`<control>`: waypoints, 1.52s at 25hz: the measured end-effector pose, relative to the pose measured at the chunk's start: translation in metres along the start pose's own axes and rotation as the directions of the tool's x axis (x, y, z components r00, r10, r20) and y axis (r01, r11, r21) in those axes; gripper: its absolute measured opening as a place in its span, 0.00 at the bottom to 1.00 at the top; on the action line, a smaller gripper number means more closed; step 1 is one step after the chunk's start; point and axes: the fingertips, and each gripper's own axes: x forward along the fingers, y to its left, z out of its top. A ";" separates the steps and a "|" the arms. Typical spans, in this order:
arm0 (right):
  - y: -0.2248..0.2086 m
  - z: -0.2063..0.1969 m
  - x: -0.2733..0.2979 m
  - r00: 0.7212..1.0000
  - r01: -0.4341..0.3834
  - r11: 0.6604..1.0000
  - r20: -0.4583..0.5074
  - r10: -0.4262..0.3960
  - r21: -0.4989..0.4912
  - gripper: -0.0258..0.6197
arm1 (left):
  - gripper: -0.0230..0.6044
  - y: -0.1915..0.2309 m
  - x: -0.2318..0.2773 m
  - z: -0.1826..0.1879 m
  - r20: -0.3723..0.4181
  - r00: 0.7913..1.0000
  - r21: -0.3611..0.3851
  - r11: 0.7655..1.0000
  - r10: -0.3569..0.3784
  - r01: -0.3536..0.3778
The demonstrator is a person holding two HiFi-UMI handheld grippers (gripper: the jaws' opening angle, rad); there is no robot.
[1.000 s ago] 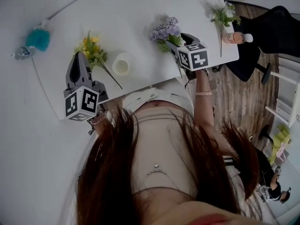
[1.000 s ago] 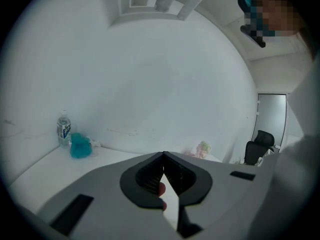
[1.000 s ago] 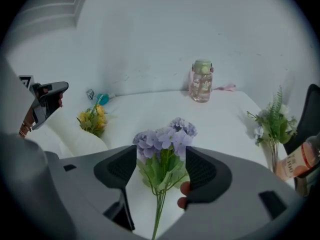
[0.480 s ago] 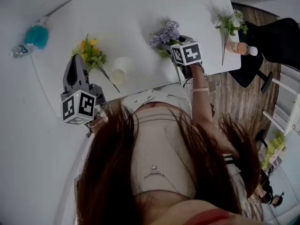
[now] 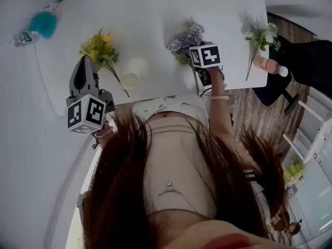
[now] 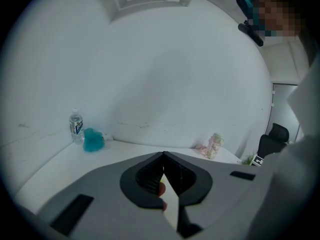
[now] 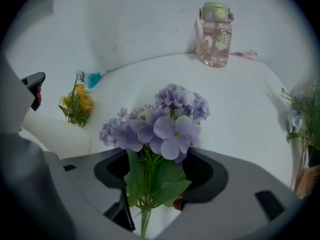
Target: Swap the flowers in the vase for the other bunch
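Two grippers | right gripper pinching purple bunch, lowered since a second ago, upper centre, just right of flowerless vase | left gripper pressed together, empty | yellow bunch upper left, likely goes in next

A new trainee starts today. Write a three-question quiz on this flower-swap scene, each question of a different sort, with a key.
1. Fill in: in the head view, the yellow bunch lies on the table to the ___ of the vase.
2. Multiple choice: what does the right gripper hold? A yellow bunch, B purple bunch, C white-and-green bunch.
3. True or false: the left gripper is shut and empty.
Key: 1 left; 2 B; 3 true.
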 end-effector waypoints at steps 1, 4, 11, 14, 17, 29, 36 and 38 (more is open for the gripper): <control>-0.002 0.000 0.000 1.000 0.014 1.000 -0.002 -0.014 -0.007 0.50 | 0.04 0.000 -0.001 -0.001 0.000 1.000 -0.002 1.000 0.005 -0.005; -0.010 0.000 0.000 0.998 0.062 0.998 0.000 -0.062 -0.030 0.40 | 0.04 -0.001 -0.003 -0.003 0.001 1.000 -0.008 1.000 0.017 -0.017; -0.010 0.001 0.001 0.998 0.063 0.998 0.004 -0.063 -0.022 0.29 | 0.04 -0.005 -0.015 -0.005 0.010 0.998 -0.008 0.999 0.054 -0.054; -0.008 0.001 0.000 1.000 0.016 1.000 0.012 -0.016 -0.008 0.26 | 0.04 -0.012 -0.021 -0.002 0.023 0.997 -0.002 0.998 0.070 -0.070; -0.006 0.006 -0.006 0.999 -0.012 1.000 0.040 0.013 -0.011 0.23 | 0.04 -0.018 -0.024 0.002 0.041 0.996 0.007 0.997 0.075 -0.076; 0.026 0.032 -0.048 0.977 0.028 0.999 0.211 -0.023 -0.017 0.20 | 0.04 -0.010 -0.040 0.003 0.030 0.999 0.053 0.998 -0.021 0.019; 0.050 0.044 -0.084 0.933 0.078 0.996 0.350 -0.086 0.038 0.20 | 0.04 -0.004 -0.055 0.005 0.043 0.990 0.073 0.989 -0.132 0.128; 0.054 0.044 -0.094 0.922 0.088 0.995 0.374 -0.101 0.051 0.20 | 0.04 -0.004 -0.059 0.004 0.039 0.986 0.079 0.984 -0.161 0.157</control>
